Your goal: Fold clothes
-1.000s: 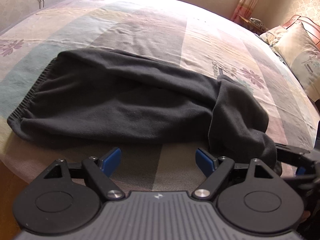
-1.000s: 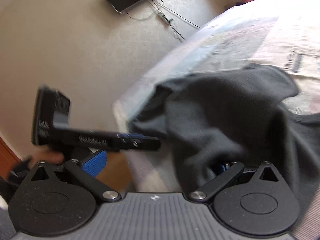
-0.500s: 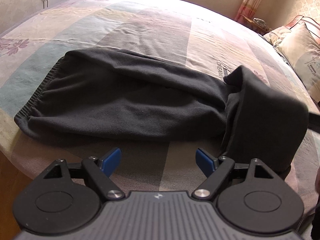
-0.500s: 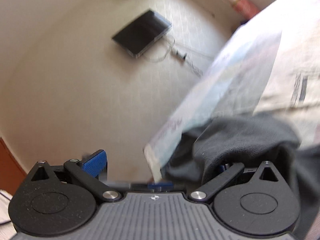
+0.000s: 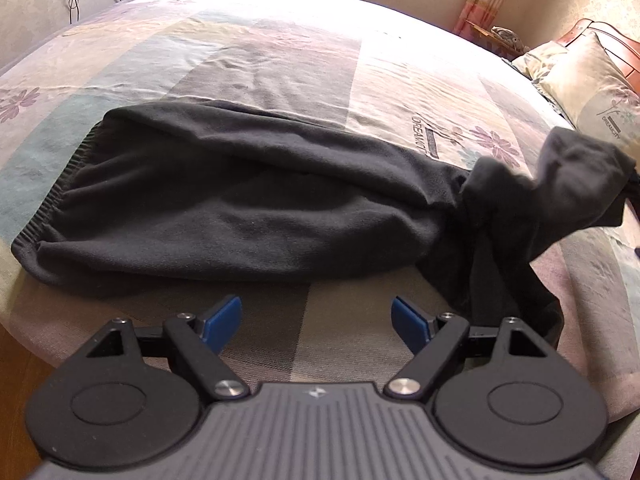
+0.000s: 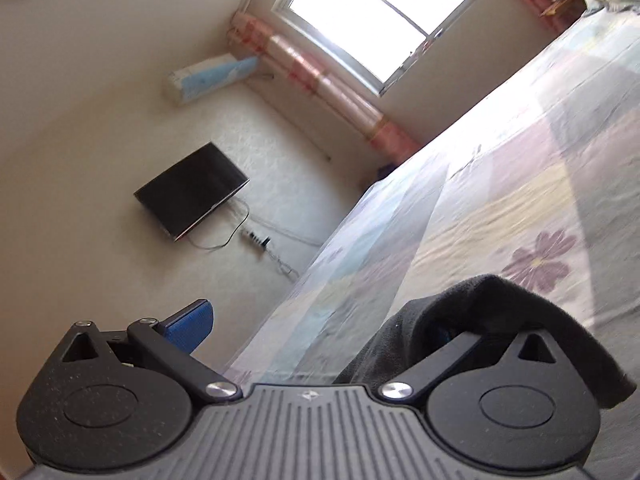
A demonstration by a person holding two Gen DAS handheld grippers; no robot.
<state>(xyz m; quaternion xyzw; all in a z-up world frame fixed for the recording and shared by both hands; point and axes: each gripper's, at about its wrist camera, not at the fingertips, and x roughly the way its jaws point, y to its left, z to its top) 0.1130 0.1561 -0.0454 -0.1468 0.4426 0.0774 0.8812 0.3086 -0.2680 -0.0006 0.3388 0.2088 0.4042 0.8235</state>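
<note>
Black trousers [image 5: 240, 208] lie across the patterned bed, elastic waistband [image 5: 68, 184] at the left. Their leg end [image 5: 580, 176] is raised off the sheet at the right, bunched and blurred. My left gripper [image 5: 316, 316] is open just short of the trousers' near edge, nothing between its blue pads. In the right wrist view, my right gripper [image 6: 316, 324] has its jaws wide apart. The dark cloth [image 6: 500, 300] is draped over its right finger and hides that pad. Its left pad [image 6: 190, 322] is bare.
The bedsheet [image 5: 280, 60] stretches far behind the trousers. A pillow [image 5: 592, 84] and a wooden headboard sit at the far right. The right wrist view shows a wall-mounted TV [image 6: 192, 190], a bright window [image 6: 380, 12] and the bed's side edge.
The right gripper swung up and round, its view turning from the trousers to the wall and window. The leg end rose and went right with it. The left gripper stayed put.
</note>
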